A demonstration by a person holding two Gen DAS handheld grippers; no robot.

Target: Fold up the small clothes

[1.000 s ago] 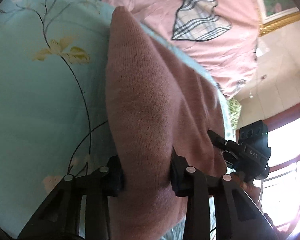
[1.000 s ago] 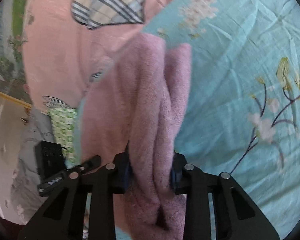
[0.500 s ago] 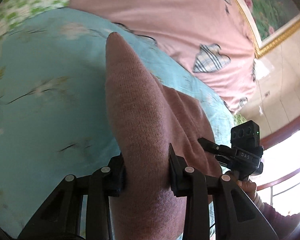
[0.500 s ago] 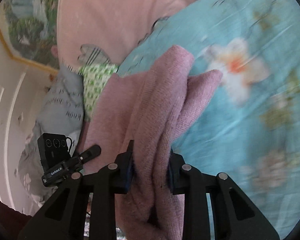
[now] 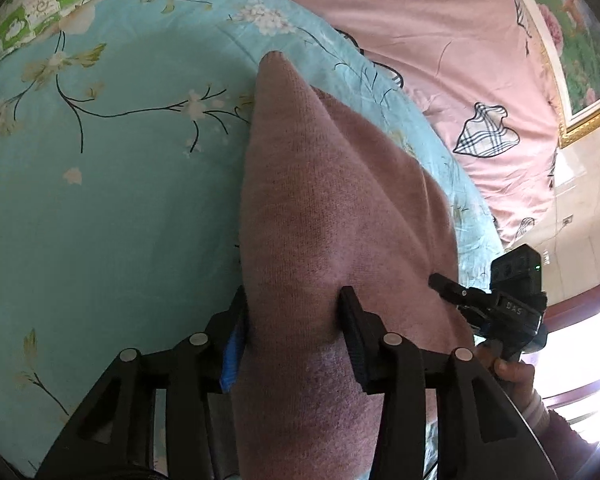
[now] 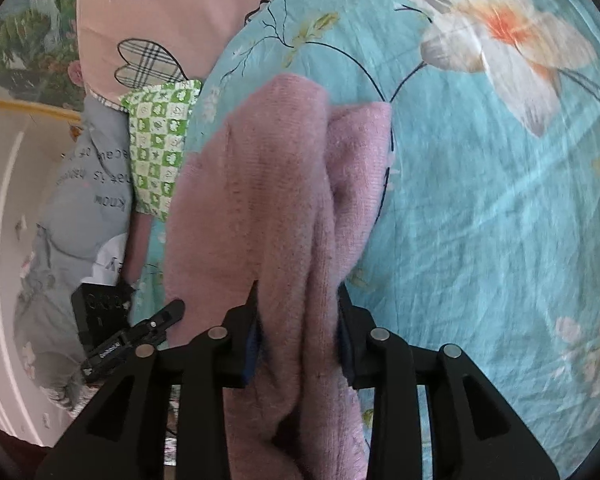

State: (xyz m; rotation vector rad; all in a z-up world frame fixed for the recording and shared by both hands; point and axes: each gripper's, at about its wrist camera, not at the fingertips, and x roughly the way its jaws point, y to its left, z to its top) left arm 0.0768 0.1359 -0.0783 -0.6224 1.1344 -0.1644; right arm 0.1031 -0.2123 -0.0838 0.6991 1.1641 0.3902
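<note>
A: Left gripper (image 5: 294, 320)?
B: Closed down on the pink knit garment (image 5: 332, 208). Both fingers (image 5: 356, 344) press into the fabric from either side, a thick bunch of knit fills the gap. Cloth runs from 6 o'clock up to a pointed tip around 12 o'clock in the left wrist view.

A: Right gripper (image 6: 298, 320)?
B: Same deal, clamped on the same garment (image 6: 260, 200). Fingers (image 6: 242, 340) squeeze a doubled-over fold (two layers visible, a crease running between them). The folded end reaches toward 12 o'clock, a second flap just beside it at 1 o'clock.

A: Where's the garment overall?
B: Held between both grippers over the bed. Teal floral sheet (image 5: 100, 200) under it; from the right wrist view the sheet (image 6: 480, 220) fills 1 to 5 o'clock. Can't tell whether the cloth touches the sheet.

A: Each gripper visible from the other camera?
B: Yes. Right gripper at 4 o'clock in the left view (image 5: 444, 282), a hand (image 5: 512, 372) on its handle. Left gripper at 8 o'clock in the right view (image 6: 172, 310).

A: Background?
B: Pink duvet (image 5: 440, 40) with plaid hearts at 1 o'clock, green checked pillow (image 6: 160, 148) at 10 o'clock, grey printed fabric (image 6: 84, 208) at 9 o'clock, framed picture (image 5: 572, 40) at 2 o'clock.
</note>
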